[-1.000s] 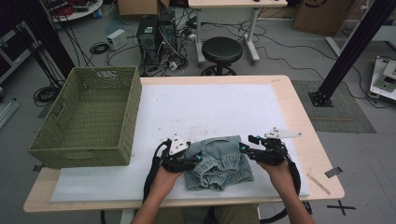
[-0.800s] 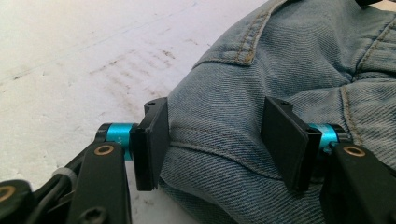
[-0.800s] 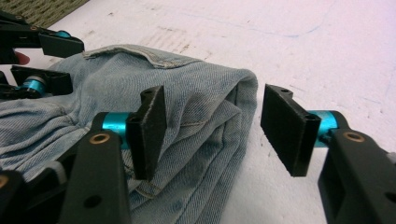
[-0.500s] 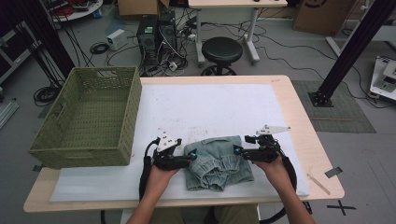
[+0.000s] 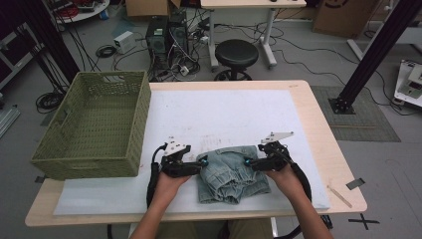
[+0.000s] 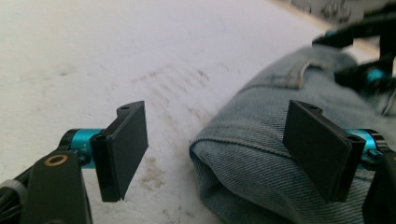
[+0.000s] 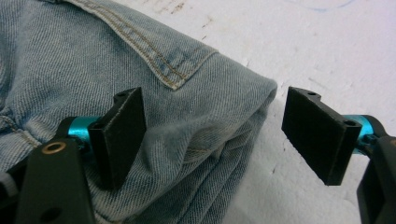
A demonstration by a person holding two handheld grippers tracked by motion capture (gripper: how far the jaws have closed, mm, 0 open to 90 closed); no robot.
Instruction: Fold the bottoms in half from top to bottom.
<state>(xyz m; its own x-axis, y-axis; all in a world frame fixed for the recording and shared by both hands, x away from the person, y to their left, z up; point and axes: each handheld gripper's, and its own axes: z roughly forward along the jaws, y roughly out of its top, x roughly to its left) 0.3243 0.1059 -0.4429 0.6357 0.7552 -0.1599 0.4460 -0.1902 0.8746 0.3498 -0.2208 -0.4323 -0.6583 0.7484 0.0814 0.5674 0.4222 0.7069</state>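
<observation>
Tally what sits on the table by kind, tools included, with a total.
Denim garment: 1
Green basket: 1
White mat: 1
Tools: 2, left tool and right tool, both open at the garment's sides
Total: 5

Setting: a lab or technical workroom. Evidence: desktop computer tower (image 5: 169, 36) on the floor, tangled cables (image 5: 107, 51), black metal frame post (image 5: 379, 52), round stool (image 5: 236, 54), cardboard box (image 5: 342, 15), bare wooden counter (image 5: 323, 134).
</observation>
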